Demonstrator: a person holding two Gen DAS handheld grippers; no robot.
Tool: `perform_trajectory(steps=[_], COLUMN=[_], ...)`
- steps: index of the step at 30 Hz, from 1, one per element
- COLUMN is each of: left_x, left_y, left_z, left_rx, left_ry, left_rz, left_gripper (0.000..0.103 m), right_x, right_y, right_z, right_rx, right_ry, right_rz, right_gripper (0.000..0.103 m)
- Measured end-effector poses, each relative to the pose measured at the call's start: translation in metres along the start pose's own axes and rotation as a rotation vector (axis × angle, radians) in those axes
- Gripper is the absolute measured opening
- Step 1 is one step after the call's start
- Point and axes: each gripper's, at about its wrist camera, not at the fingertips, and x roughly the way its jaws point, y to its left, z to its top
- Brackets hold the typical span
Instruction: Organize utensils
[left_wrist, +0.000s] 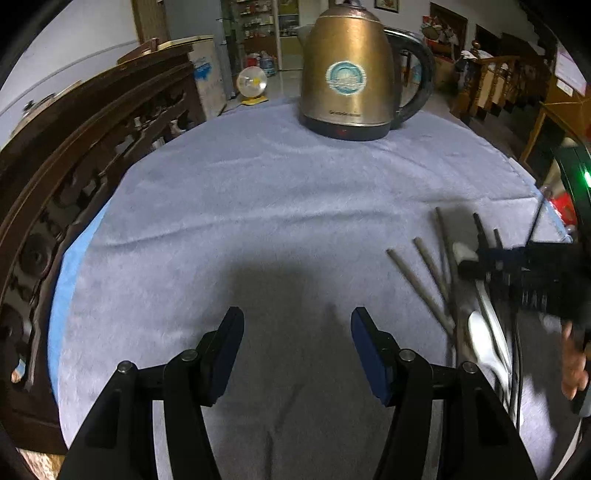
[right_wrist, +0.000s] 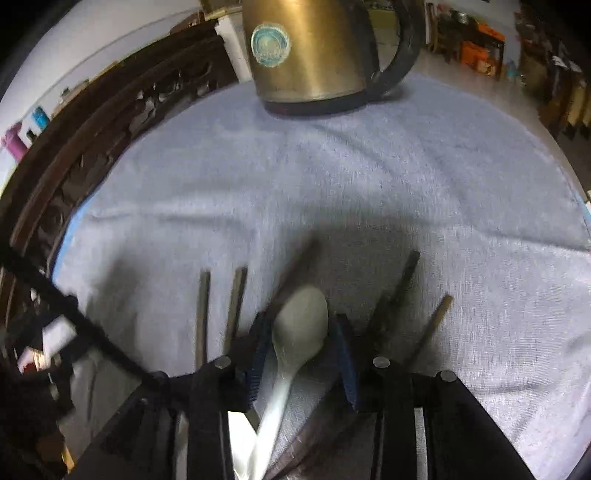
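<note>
Several dark chopsticks (left_wrist: 424, 273) and a white spoon (left_wrist: 480, 332) lie on the grey-blue cloth (left_wrist: 277, 206) at the right. My left gripper (left_wrist: 297, 325) is open and empty over bare cloth, left of them. My right gripper (right_wrist: 301, 332) is low over the utensils, its jaws apart on either side of the white spoon (right_wrist: 301, 325), whose bowl lies between the blue pads; I cannot tell whether they touch it. Chopsticks (right_wrist: 236, 306) lie left of the spoon and more chopsticks (right_wrist: 399, 291) lie right of it. The right gripper (left_wrist: 480, 254) shows blurred in the left wrist view.
A brass-coloured kettle (left_wrist: 347, 70) with a black handle stands at the far side of the cloth, and it shows in the right wrist view (right_wrist: 310, 51). A dark carved wooden rail (left_wrist: 74, 166) runs along the left. The cloth's edge (left_wrist: 532, 184) is at the right.
</note>
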Motion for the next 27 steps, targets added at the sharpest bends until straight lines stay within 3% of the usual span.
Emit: perform_trajectory(steps=[5,10,14,16,20,22,23,27], left_x=[0.017,0.048,0.078,0.09,0.095,0.092,0.091,0.085], left_y=[-0.029,-0.074,-0.097,-0.107,-0.12,-0.125,-0.126,-0.122], left_z=[0.03,0.066,0.087,0.092,0.097,0.097,0.098,0.096], left_rx=[0.078,0.149,0.143,0.152,0.197,0.216,0.218,0.185], left_ry=[0.011,0.078,0.145,0.175,0.159,0.152,0.155,0.168], left_rz=[-0.038,-0.132,-0.172,-0.186,-0.162,-0.159,-0.16,-0.156], left_gripper=[0.062,0.062,0.061,0.054,0.042,0.027,0.009,0.005], right_x=[-0.006,-0.014,-0.019,-0.022,-0.025,-0.029,-0.033,-0.052], right_y=[-0.002,-0.032,-0.057,-0.07,-0.086,-0.091,-0.092,-0.098], right_z=[-0.019,-0.027,-0.03,-0.031,-0.033,-0.034,-0.037,-0.044], right_rx=[-0.094,-0.003,0.078,0.134,0.201,0.223,0.23,0.271], right_ry=[-0.03,-0.06,-0.072,-0.087,-0.123,-0.14,-0.148,-0.198], right_rz=[-0.034,0.03,0.099,0.136,0.192,0.208,0.213,0.238], right_gripper=[0.033,0.033,0.033,0.033,0.033,0.033,0.033,0.033])
